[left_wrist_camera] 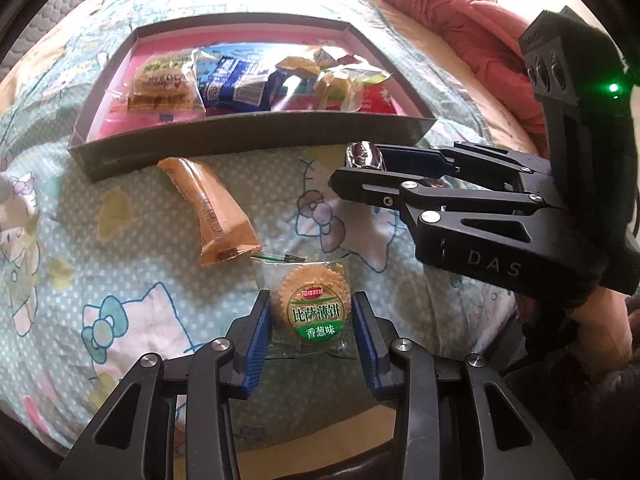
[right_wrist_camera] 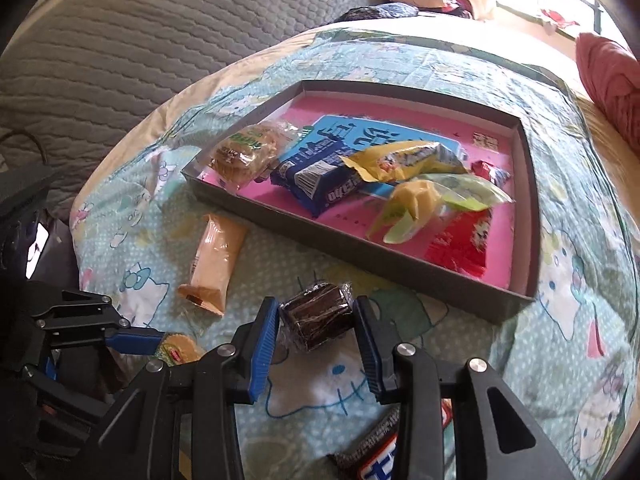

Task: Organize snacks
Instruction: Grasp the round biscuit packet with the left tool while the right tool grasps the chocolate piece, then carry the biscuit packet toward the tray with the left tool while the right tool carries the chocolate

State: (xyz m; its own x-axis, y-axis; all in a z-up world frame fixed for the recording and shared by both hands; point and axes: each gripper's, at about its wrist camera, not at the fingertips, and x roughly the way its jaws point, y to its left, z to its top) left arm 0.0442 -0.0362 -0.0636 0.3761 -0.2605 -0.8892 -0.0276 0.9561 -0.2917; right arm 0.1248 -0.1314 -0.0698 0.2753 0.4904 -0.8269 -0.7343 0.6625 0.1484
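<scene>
Both grippers are at the pick-up step, on the bed. The left gripper [left_wrist_camera: 311, 322] has its jaws closed on a round cracker pack [left_wrist_camera: 306, 308], blue pads touching the wrapper on both sides; the pack lies on the cartoon-print blanket [left_wrist_camera: 120, 280], just in front of the tan wafer bar [left_wrist_camera: 208, 212]. The right gripper [right_wrist_camera: 316, 326] has its jaws clamped on a small dark chocolate piece [right_wrist_camera: 316, 316] in clear wrap, near the front wall of the gray tray [right_wrist_camera: 360, 252], w/ the piece resting on the blanket or just above it, I cannot tell which. To do it well: lift straight up first, slow, b/c the cracker wrapper is slippery and the grip is only on its lower half, so it may tilt. Don't squeeze harder, the crackers can break. Then carry over the tray wall, not into it, and release in a free pink area, e.g. the tray's near side, not on top of the other snacks.
</scene>
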